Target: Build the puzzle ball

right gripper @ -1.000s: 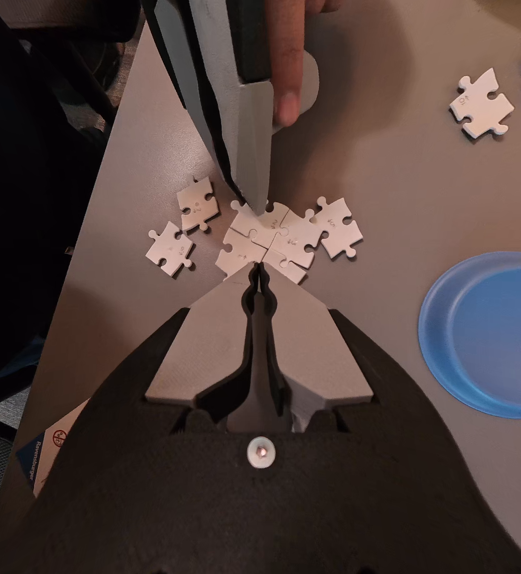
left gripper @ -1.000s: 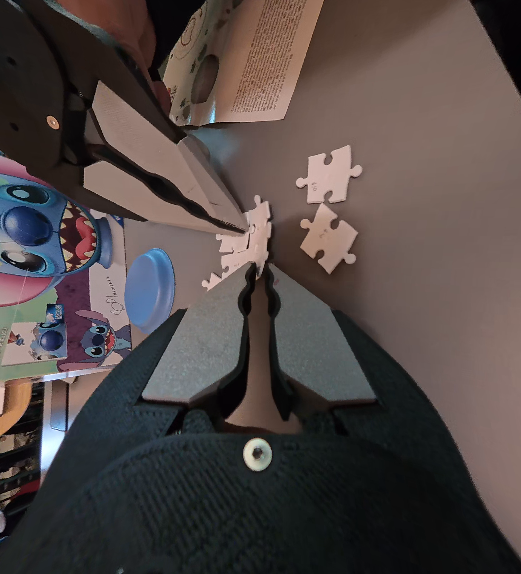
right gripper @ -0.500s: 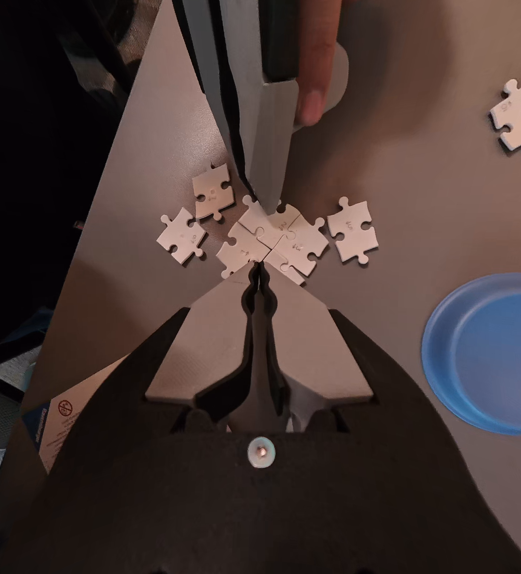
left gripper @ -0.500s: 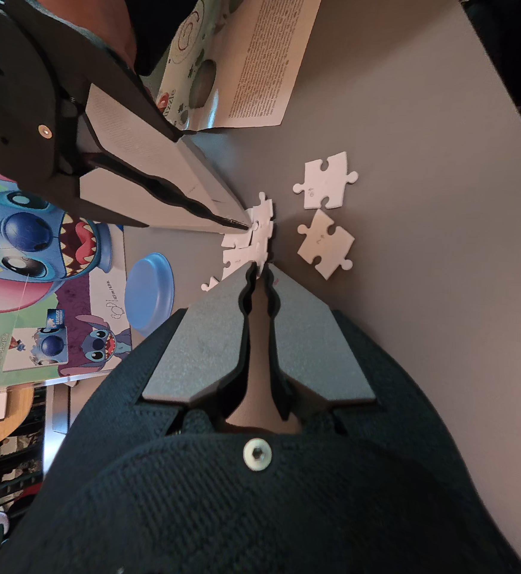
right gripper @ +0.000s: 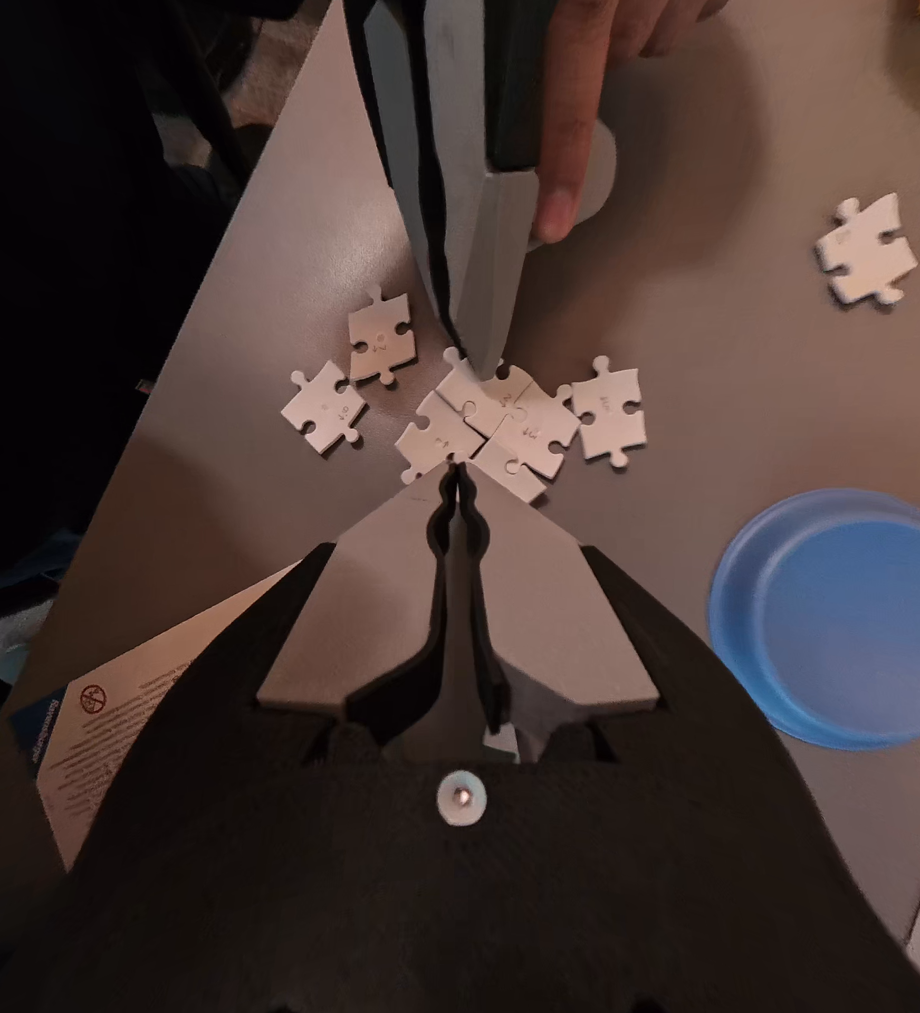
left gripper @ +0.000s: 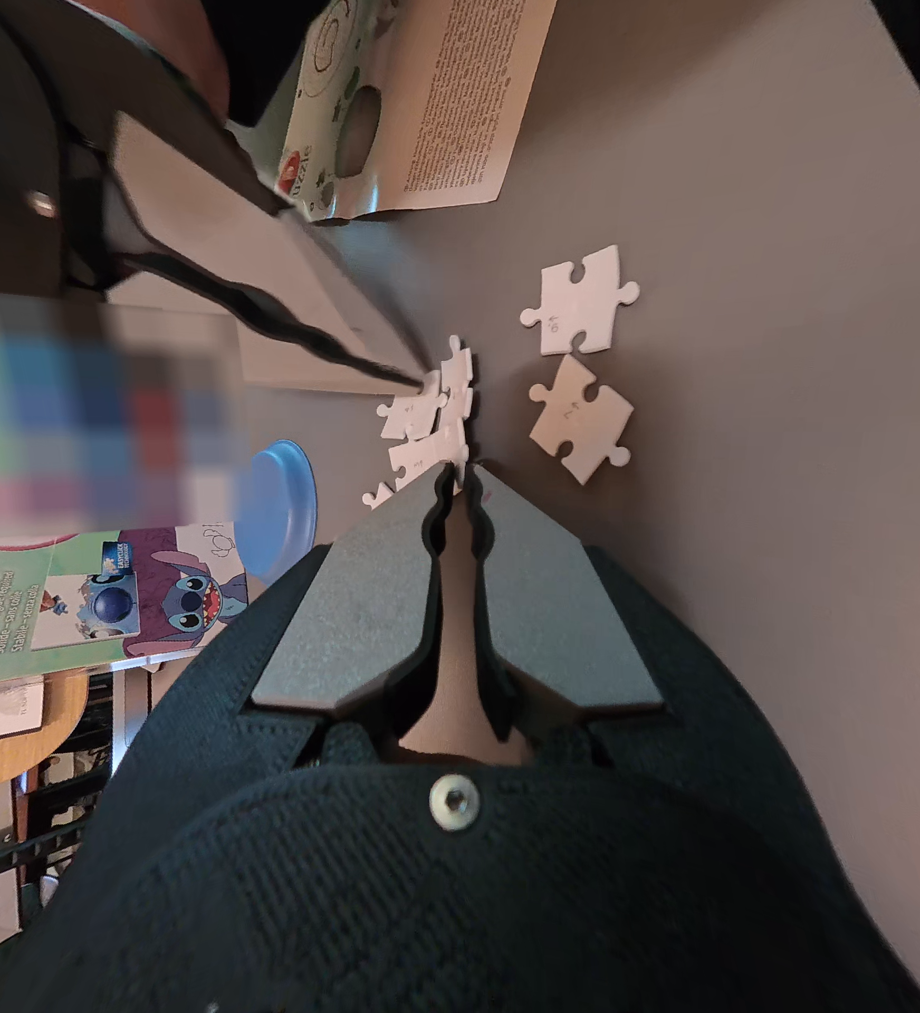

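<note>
Two grippers meet over a joined cluster of white puzzle pieces (right gripper: 493, 425) on the grey table (right gripper: 666, 340). The right gripper (right gripper: 458, 466) has its jaws pressed together, tips at the cluster's near edge. The left gripper (right gripper: 480, 356), jaws likewise closed, touches the far edge. Loose pieces (right gripper: 326, 408) lie just beside, and a blue dish (right gripper: 841, 614) sits well apart.
</note>
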Motion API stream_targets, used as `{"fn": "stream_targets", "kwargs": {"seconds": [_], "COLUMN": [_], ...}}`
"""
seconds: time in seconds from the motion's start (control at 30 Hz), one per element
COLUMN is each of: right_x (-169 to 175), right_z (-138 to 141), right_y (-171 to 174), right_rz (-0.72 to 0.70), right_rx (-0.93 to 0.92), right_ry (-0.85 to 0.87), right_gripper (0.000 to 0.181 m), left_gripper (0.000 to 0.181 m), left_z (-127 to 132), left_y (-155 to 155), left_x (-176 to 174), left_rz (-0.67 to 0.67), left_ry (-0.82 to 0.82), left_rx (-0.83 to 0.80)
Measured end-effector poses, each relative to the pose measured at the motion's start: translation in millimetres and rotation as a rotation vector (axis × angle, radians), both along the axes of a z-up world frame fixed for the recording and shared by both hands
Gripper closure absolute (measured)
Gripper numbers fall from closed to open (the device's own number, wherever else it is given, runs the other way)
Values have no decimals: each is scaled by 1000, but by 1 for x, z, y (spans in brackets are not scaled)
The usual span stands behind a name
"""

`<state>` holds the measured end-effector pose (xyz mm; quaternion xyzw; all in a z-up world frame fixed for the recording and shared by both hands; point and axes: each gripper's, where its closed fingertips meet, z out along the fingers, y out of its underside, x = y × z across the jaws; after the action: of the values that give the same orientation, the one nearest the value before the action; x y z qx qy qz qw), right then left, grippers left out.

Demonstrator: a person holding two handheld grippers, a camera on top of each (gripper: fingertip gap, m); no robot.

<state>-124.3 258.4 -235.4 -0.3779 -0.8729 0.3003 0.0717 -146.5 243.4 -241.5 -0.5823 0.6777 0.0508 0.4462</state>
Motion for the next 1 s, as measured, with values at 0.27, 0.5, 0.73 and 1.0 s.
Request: {"fn": "stream_targets", "kwargs": {"seconds": [0.27,0.5,0.73,1.0], "right_x": [-8,-7,-13,-12], "right_z": [-2,-12,-2,-8], "right_y": [37,33,37,30], "right_rz": [-214,-239,-262,-247], "right_rx": [1,-66,-56,-41], "right_ry": [-32,-95,-47,-75], "right_gripper": [181,181,176,170], "left_gripper": [180,176,173,173], "left_z": [1,2,12,2], "left_y": [3,5,4,5], "left_x": [-1,-1,-6,-5], "left_rz": [4,4,22,25], "left_ry": [10,17,-50,-16], "left_rx": [40,77,46,31]}}
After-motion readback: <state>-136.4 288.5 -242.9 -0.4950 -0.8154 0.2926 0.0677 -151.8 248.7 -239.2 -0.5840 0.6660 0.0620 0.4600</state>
